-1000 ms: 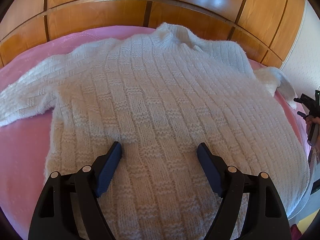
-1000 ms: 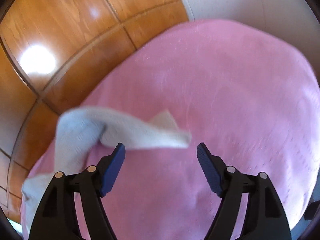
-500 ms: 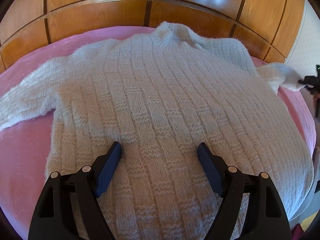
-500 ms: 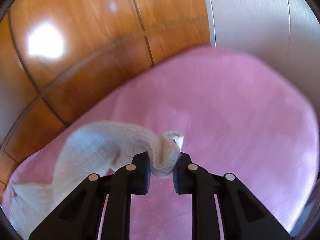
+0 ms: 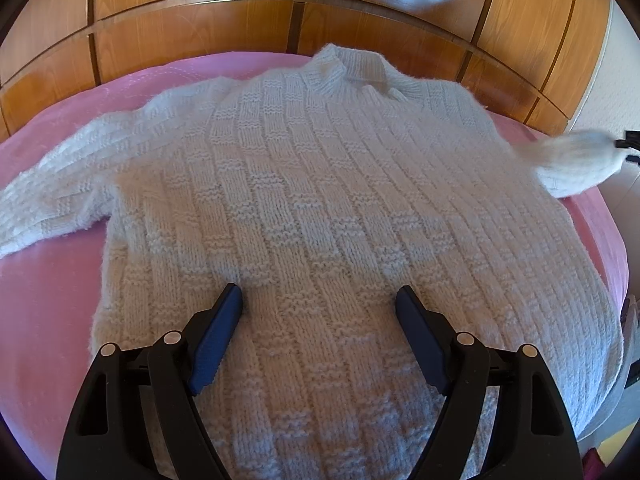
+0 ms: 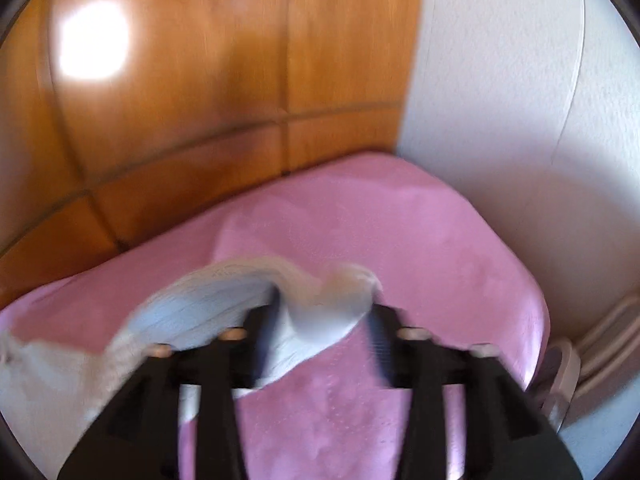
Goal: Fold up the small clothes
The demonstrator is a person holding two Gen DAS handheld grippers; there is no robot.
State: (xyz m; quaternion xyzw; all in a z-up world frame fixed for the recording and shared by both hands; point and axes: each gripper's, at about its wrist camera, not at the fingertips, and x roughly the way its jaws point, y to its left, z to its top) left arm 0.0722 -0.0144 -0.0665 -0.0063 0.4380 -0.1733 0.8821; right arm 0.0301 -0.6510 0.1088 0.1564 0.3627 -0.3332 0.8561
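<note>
A white knitted sweater lies flat on the pink bed cover, collar toward the wooden headboard. My left gripper is open and rests over the sweater's lower middle. The sweater's right sleeve is lifted off the bed at the far right, blurred. In the right wrist view the sleeve end lies between my right gripper's fingers, which stand partly apart. The view is blurred, so I cannot tell whether they still grip it.
A wooden panelled headboard runs along the far side of the bed. A white wall stands to the right. The bed's right edge drops off near the right gripper. The sweater's left sleeve lies spread to the left.
The right gripper, shut on the sleeve end half a second ago, has lifted and swung it, and its fingers now stand wider apart. The left gripper has stayed still and open.
</note>
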